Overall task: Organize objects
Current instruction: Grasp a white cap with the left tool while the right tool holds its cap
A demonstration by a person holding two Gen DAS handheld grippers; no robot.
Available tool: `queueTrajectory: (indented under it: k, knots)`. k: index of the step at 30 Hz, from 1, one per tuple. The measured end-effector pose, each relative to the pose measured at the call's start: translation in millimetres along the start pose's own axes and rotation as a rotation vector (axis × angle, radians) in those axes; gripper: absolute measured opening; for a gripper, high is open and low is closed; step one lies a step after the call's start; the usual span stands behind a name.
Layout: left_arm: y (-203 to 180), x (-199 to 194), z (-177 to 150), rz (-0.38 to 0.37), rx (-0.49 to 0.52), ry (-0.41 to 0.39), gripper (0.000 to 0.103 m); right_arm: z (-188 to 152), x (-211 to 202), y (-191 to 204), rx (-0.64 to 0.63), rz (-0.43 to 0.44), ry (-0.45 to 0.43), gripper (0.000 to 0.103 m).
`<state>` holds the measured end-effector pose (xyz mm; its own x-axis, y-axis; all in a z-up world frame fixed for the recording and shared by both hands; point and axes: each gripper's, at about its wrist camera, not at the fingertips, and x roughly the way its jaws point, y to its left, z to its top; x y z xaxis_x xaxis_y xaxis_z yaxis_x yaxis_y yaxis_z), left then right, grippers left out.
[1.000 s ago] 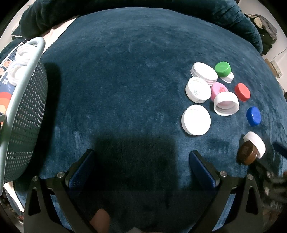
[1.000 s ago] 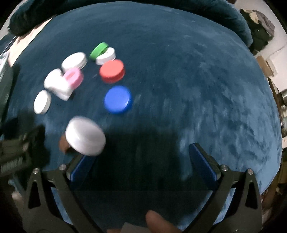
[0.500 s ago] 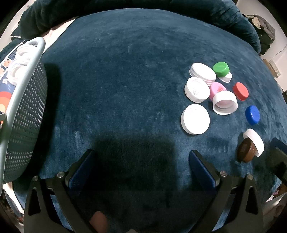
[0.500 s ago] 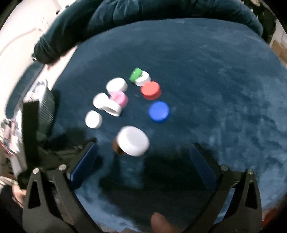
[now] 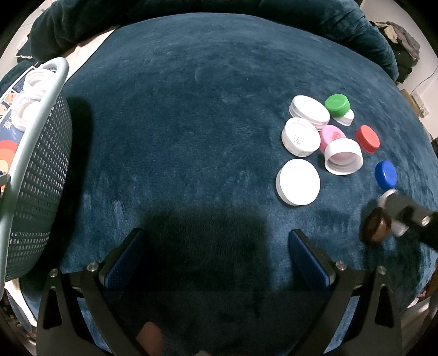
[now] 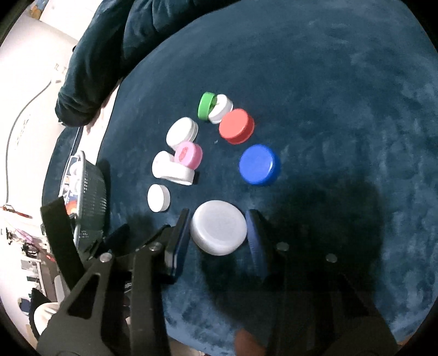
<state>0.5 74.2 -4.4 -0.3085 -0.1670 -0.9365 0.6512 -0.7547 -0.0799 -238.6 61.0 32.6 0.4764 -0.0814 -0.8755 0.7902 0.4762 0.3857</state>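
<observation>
Loose bottle caps lie on a dark blue plush blanket [image 5: 191,109]. In the right wrist view my right gripper [image 6: 219,232] has its jaws closing on a large white cap [image 6: 218,228], and both pads touch its sides. A brown cap [image 5: 376,228] lies against that white cap in the left wrist view, where the right gripper's black finger [image 5: 405,212] covers part of it. Further off lie a blue cap [image 6: 259,164], a red cap [image 6: 236,125], a pink cap [image 6: 189,154], a green cap [image 6: 205,105] and several white caps. My left gripper [image 5: 216,254] hangs open over bare blanket.
A pale green mesh basket [image 5: 41,169] stands at the blanket's left edge with white lids inside; it also shows as the basket [image 6: 91,197] in the right wrist view. A rolled dark blanket [image 5: 246,16] runs along the far edge.
My right gripper swung round over the big white cap and its jaws came in from wide open to touch its sides. The left gripper stayed where it was.
</observation>
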Motion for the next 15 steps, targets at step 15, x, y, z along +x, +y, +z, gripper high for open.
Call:
queueTrajectory:
  k: [15]
  knots:
    - [11, -23, -26, -0.001, 0.001, -0.04, 0.101, -3, -1, 10, -0.166, -0.357, -0.053, 0.046]
